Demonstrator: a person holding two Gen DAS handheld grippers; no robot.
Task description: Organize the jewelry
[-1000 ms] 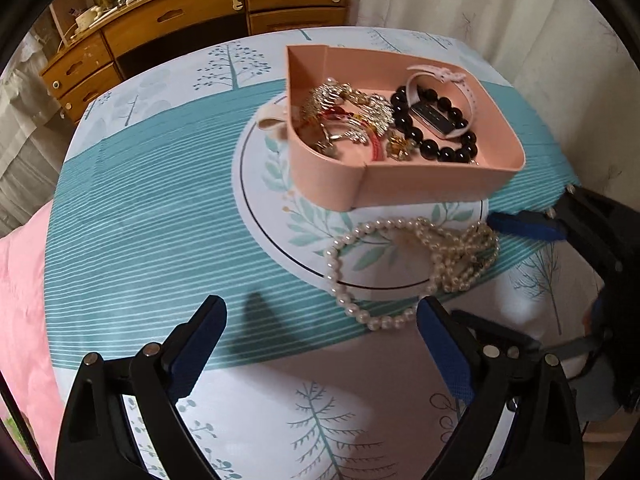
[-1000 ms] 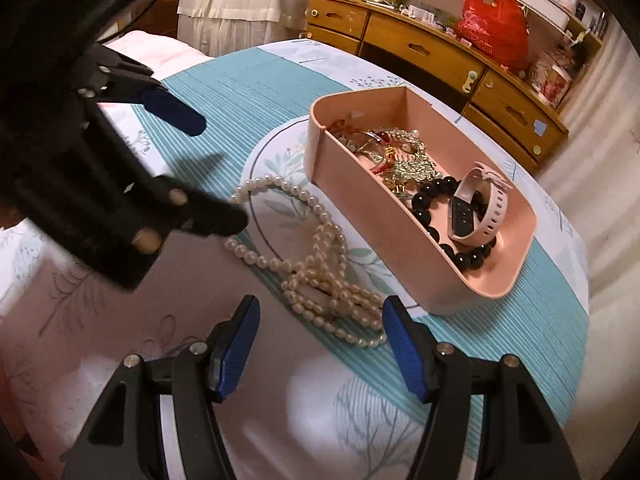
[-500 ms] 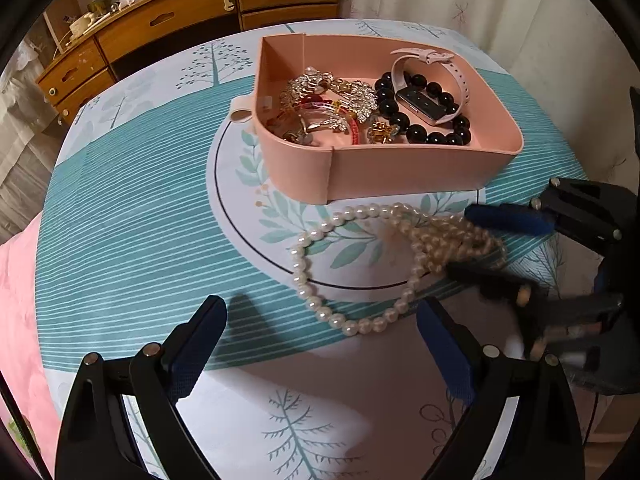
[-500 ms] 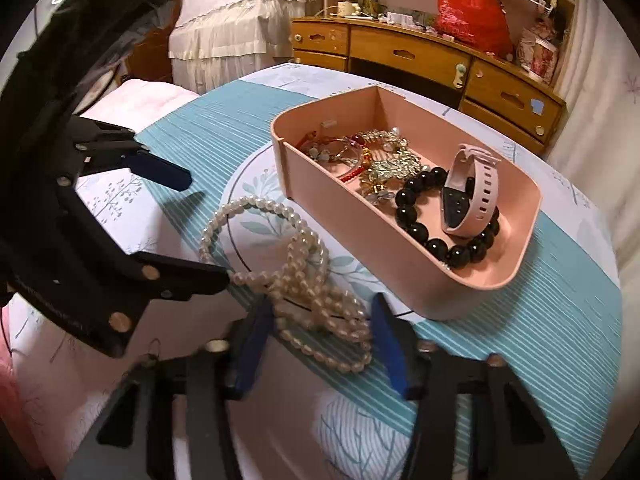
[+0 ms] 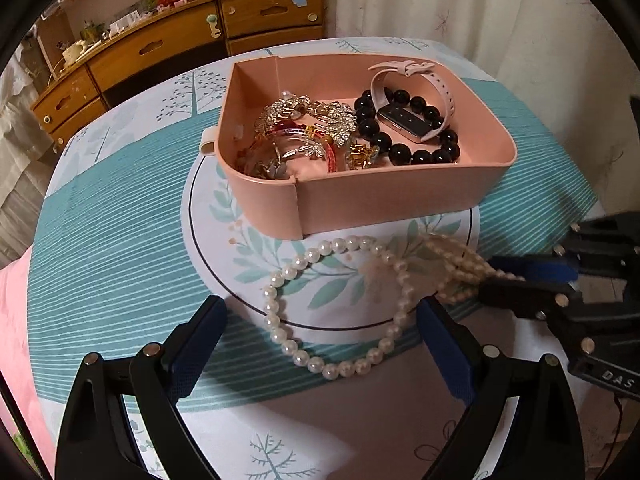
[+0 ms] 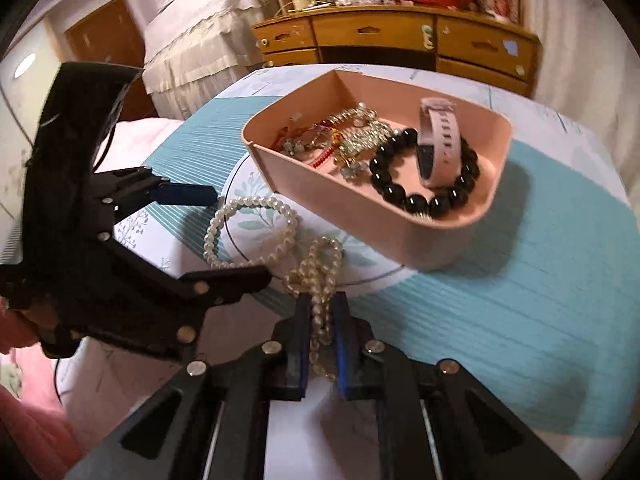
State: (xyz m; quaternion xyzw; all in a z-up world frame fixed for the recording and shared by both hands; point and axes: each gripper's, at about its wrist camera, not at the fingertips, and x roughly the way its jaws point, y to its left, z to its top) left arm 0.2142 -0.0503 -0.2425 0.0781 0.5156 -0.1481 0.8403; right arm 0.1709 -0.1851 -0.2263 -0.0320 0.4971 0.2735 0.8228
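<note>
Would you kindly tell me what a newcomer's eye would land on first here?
Probably the pearl necklace sprawled on the tablecloth, its bunched end between the closing right gripper. Just behind sits the pink tray, holding a black bead bracelet, a pink smartwatch and gold pieces.

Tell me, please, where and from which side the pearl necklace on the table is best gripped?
Grip the pearl necklace at its bunched, doubled-over strands, coming steeply from above on the side away from the pink tray. Several strands there fill the pads; the right gripper is closing on that bundle now.
</note>
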